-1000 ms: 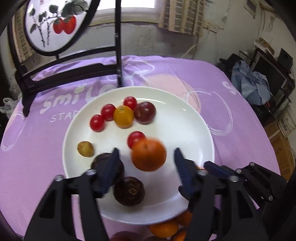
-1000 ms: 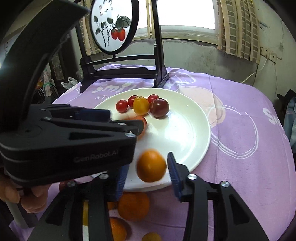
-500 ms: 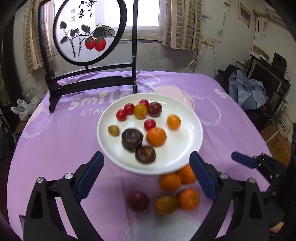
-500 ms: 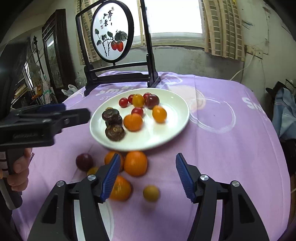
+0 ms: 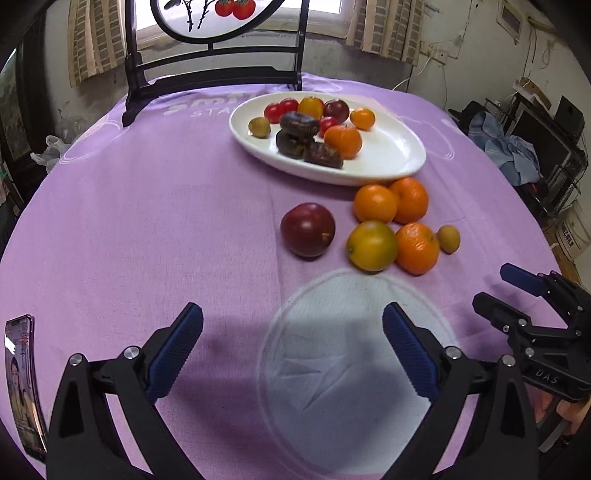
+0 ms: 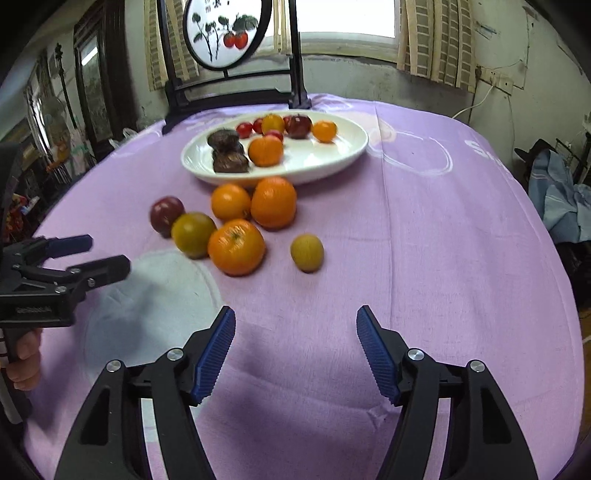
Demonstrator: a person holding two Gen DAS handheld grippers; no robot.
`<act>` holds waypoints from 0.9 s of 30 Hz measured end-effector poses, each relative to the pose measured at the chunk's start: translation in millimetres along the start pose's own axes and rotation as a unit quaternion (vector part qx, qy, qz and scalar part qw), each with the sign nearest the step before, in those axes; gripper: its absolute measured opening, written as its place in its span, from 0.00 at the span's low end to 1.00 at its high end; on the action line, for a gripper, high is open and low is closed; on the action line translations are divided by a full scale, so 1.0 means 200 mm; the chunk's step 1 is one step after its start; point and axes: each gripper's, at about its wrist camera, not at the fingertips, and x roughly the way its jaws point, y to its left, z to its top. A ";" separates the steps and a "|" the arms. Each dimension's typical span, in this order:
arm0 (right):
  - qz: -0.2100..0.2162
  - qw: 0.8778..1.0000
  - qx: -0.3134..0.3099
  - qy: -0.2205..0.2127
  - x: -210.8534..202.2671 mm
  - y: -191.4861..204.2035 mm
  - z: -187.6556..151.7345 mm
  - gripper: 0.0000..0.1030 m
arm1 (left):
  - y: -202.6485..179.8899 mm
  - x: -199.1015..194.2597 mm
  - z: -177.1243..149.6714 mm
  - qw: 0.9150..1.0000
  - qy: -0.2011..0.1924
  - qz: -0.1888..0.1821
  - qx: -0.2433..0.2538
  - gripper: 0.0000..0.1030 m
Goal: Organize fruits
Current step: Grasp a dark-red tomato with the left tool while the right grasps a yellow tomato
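A white plate (image 5: 391, 155) (image 6: 325, 155) holds cherry tomatoes, dark brown fruits, an orange (image 5: 343, 141) and a small orange fruit (image 6: 324, 131). In front of it on the purple cloth lie a dark red plum (image 5: 307, 229) (image 6: 166, 215), three oranges, a green-orange citrus (image 5: 372, 245) (image 6: 193, 234) and a small yellow fruit (image 5: 448, 239) (image 6: 307, 252). My left gripper (image 5: 291, 345) is open and empty, low over the cloth, well short of the loose fruit. My right gripper (image 6: 295, 345) is open and empty, also short of the fruit.
A black-framed round painted screen (image 6: 225, 33) stands behind the plate. A phone (image 5: 22, 384) lies at the table's left edge. The right gripper shows at the right in the left wrist view (image 5: 532, 306); the left gripper shows at the left in the right wrist view (image 6: 74, 258).
Both grippers have let go of their oranges onto the plate and pulled back toward the near side of the table, dropping lower. Both now stand open and empty.
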 end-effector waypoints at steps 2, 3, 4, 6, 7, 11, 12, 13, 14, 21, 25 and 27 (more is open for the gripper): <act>-0.009 1.000 0.000 0.008 0.04 0.00 0.01 0.67 | 0.01 0.01 0.00 1.000 -0.006 -0.002 0.003 0.93; -0.009 1.000 0.002 0.013 0.06 0.00 0.01 0.67 | 0.02 0.01 -0.01 1.000 -0.011 -0.003 0.006 0.93; -0.010 1.000 0.004 0.016 0.08 0.00 0.02 0.66 | 0.02 0.02 -0.02 1.000 -0.014 -0.003 0.009 0.93; -0.015 1.000 0.000 0.021 0.14 0.00 0.05 0.57 | 0.03 0.03 -0.02 1.000 -0.014 -0.004 0.013 0.93; -0.013 1.000 0.000 0.024 0.16 0.00 0.06 0.56 | 0.03 0.04 -0.02 1.000 -0.011 -0.003 0.014 0.93; -0.008 1.000 0.008 0.024 0.24 -0.01 0.15 0.49 | 0.04 0.04 0.00 1.000 -0.008 -0.014 0.009 0.93; -0.007 1.000 0.009 0.023 0.25 -0.01 0.17 0.47 | 0.04 0.04 0.00 1.000 -0.008 -0.015 0.009 0.93; -0.007 1.000 0.010 0.023 0.27 -0.01 0.18 0.44 | 0.04 0.04 0.00 1.000 -0.006 -0.015 0.009 0.93; -0.012 1.000 0.011 0.020 0.28 -0.01 0.20 0.24 | 0.04 0.04 0.00 1.000 -0.006 -0.015 0.009 0.93; 0.005 0.999 0.034 0.023 0.22 -0.04 0.15 0.24 | 0.04 0.09 -0.01 1.000 0.002 -0.016 0.004 0.93; 0.017 0.999 0.032 0.021 0.15 -0.03 0.10 0.25 | 0.04 0.12 0.00 1.000 0.008 -0.005 0.004 0.93; 0.022 0.999 0.033 0.014 0.12 -0.03 0.09 0.25 | 0.04 0.14 0.01 1.000 0.017 -0.001 0.003 0.92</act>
